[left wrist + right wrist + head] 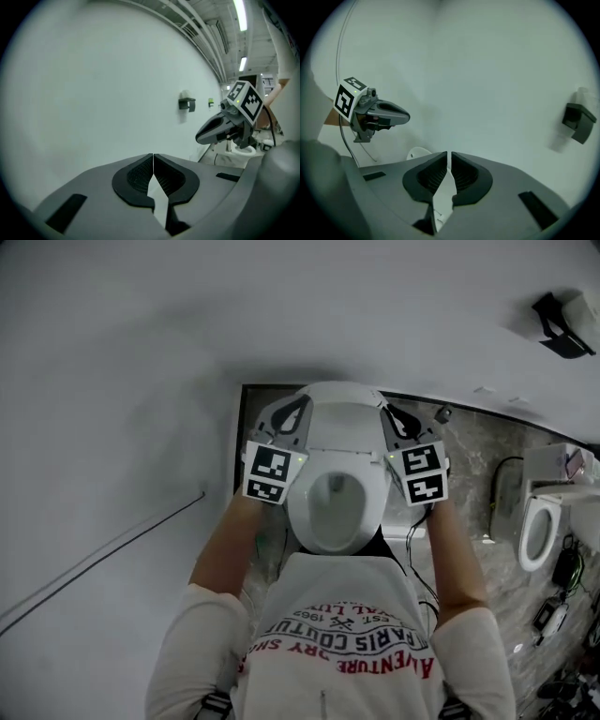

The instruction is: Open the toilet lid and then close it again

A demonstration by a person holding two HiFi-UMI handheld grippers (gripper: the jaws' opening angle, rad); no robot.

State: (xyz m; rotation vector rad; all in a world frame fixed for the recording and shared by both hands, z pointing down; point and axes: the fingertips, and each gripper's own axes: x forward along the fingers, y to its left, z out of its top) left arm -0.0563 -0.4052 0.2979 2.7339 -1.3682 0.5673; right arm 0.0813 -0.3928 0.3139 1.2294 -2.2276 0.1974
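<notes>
toilet lid (336, 401) is standing raised against the white wall (141, 352), with the bowl (330, 507) lying open below it, directly ahead of the person. left claw (153, 157) is hovering just beside the lid's left edge, its jaws pressing fully together and gripping nothing. right claw (449, 157) is hovering at the lid's right edge, its jaws sitting almost together with a thin slit showing and nothing between them. both are pointing at the wall. a second toilet (539, 531) is standing well apart on the right.
</notes>
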